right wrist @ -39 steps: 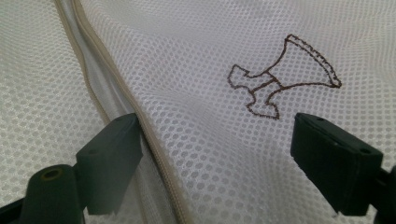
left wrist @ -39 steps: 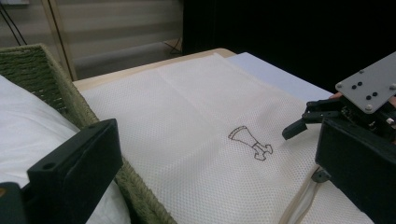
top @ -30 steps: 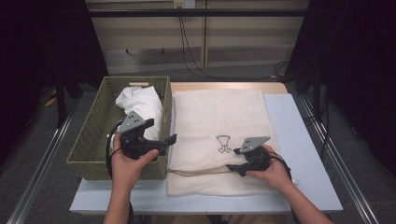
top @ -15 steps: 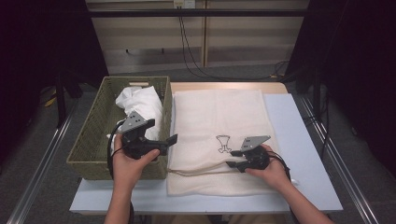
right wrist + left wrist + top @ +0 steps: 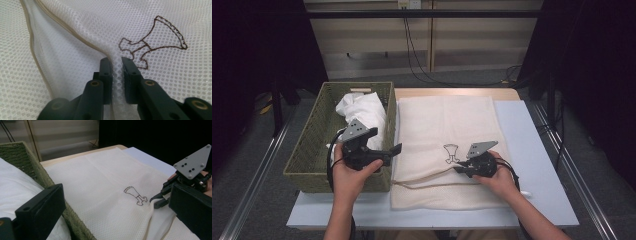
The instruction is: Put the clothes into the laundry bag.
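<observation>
Right gripper view looks down its own black jaws at a cream mesh bag (image 5: 75, 32): the two jaws are pinched together on a raised fold of the mesh, the netting squeezed between them. Just ahead and to the right of the jaw tips sits a brown embroidered outline (image 5: 152, 40), a flared, funnel-like shape on a small crossbar; it is a drawing, not lettering, and no brand name or readable writing shows anywhere on the fabric. To the left of the jaws a beige zipper (image 5: 32, 47) runs along an opening in the bag.

From the high view, the right gripper (image 5: 462, 170) rests on the bag's near half, its tips pointing toward the embroidered mark, with the bag spread flat over the white table (image 5: 537, 150). The left gripper (image 5: 394, 150) is held above the near right corner of a green woven basket (image 5: 307, 150), beside the bag's left edge. White cloth (image 5: 362, 112) lies bundled in the basket behind it.

Left gripper view shows its jaws standing wide apart, gripping nothing, one over the white cloth and the other near the right gripper. The basket's contents beyond the cloth are probably too shadowed to tell.
</observation>
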The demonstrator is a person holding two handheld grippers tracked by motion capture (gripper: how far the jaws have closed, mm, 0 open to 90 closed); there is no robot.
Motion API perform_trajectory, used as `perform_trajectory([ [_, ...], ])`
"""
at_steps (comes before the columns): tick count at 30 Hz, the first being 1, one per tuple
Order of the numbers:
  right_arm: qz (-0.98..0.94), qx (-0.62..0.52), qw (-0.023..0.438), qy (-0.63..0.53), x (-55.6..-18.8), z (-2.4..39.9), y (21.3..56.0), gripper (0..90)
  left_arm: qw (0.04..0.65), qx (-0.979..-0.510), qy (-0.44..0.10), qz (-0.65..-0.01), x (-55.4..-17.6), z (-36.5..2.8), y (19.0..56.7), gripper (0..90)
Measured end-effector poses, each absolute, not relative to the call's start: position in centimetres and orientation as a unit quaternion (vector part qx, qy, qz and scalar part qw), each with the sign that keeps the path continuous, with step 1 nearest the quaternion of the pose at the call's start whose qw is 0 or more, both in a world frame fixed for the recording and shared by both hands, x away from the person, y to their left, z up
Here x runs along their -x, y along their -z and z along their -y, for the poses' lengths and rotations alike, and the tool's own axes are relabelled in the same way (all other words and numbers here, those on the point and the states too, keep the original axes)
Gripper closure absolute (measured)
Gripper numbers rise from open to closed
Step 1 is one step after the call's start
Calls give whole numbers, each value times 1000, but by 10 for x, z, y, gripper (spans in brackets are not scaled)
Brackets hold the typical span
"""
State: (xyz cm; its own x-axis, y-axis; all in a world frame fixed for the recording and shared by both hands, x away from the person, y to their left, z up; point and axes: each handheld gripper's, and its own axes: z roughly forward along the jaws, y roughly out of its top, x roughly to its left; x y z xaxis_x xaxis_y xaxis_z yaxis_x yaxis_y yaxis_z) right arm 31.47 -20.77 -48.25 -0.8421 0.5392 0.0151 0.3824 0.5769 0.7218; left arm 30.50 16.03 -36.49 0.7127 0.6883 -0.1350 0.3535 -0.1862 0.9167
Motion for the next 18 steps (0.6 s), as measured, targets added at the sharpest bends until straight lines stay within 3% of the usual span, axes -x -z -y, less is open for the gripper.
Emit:
perform_trajectory([
  [18,-866,-291,84,-397,-343,211,464,867,540,-753,-151,-345,-307,-164,363,9],
])
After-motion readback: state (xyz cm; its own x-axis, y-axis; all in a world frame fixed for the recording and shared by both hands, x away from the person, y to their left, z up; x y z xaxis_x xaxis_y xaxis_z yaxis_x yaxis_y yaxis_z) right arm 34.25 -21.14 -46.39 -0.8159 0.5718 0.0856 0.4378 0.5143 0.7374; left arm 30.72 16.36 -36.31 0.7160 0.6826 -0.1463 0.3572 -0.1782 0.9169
